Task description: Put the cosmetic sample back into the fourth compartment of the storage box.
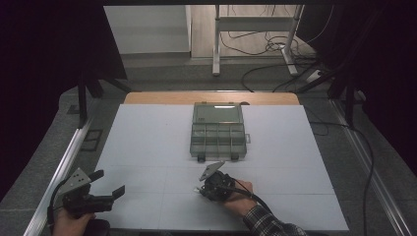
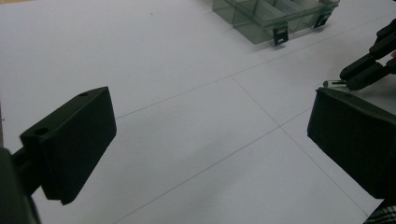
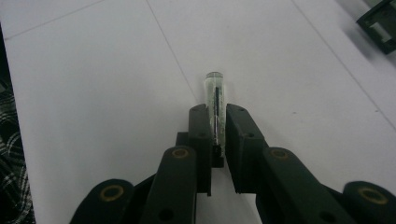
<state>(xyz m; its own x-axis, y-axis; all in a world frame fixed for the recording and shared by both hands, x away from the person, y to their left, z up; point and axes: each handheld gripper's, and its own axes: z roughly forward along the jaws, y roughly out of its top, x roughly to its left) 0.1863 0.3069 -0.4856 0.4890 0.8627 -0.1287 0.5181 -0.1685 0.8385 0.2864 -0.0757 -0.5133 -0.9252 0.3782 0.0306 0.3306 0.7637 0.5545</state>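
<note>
My right gripper [image 3: 217, 112] is shut on a slim clear tube [image 3: 215, 91] with a dark core, whose rounded end sticks out past the jaws just above the white table. From above, that gripper [image 1: 201, 189] lies low near the front middle, in a hand with a plaid sleeve. The left gripper view also catches it [image 2: 369, 70] with the tube's tip [image 2: 332, 84] showing. My left gripper [image 1: 108, 183] hovers at the front left corner, and its jaws stand wide open [image 2: 210, 126] with nothing between them.
A clear grey compartment box [image 1: 218, 130] with its lid open sits in the middle of the white table top [image 1: 147, 147], with its two front latches facing me; the box [image 2: 275, 18] is also in the left gripper view. Cables and a table frame lie on the floor beyond.
</note>
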